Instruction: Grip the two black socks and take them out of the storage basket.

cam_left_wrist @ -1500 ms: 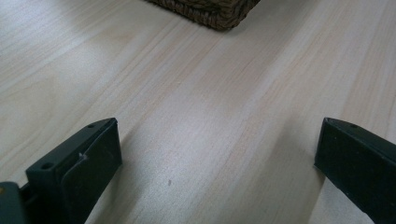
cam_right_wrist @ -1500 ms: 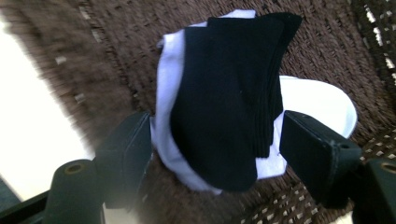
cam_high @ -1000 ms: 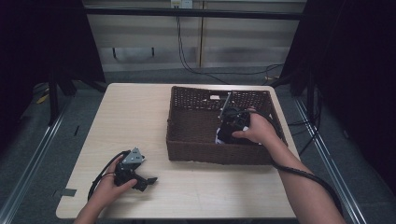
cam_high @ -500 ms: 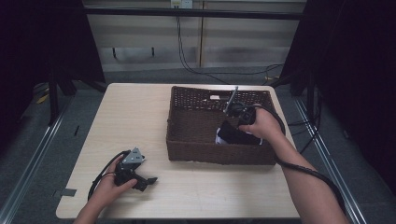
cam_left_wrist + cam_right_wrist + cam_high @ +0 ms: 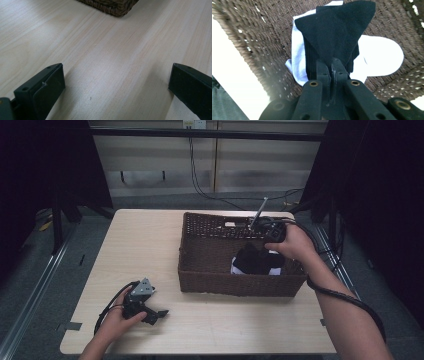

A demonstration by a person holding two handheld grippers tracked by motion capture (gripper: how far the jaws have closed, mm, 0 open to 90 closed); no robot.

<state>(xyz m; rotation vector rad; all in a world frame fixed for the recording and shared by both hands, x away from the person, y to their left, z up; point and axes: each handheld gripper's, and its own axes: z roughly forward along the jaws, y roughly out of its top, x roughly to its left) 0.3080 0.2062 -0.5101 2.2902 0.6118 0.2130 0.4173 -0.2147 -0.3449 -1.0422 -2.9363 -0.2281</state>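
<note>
Over the wicker basket (image 5: 235, 282) at the right side of the table (image 5: 145, 245), my right hand-held gripper (image 5: 331, 62) is clenched on a black cloth (image 5: 334, 30), jaws pressed together on a fold at its lower edge. The cloth hangs inside the basket, above a white cloth (image 5: 379, 58) lying on the woven bottom; from above, the dark bundle (image 5: 257, 259) sits under my right hand (image 5: 295, 242) near the basket's far right corner. My left hand-held gripper (image 5: 115, 82) rests low over bare table near the front left, jaws spread wide with nothing between them, well apart from the basket.

The risk, as I judge it: my hold takes in only a narrow pinch of fabric, so a quick lift or swing could let the black cloth slide free and drop back. The white cloth lies just beneath and may be touching; it could cling and ride up with it. Dragging the cloth across the rough weave might snag it on the rim.
</note>
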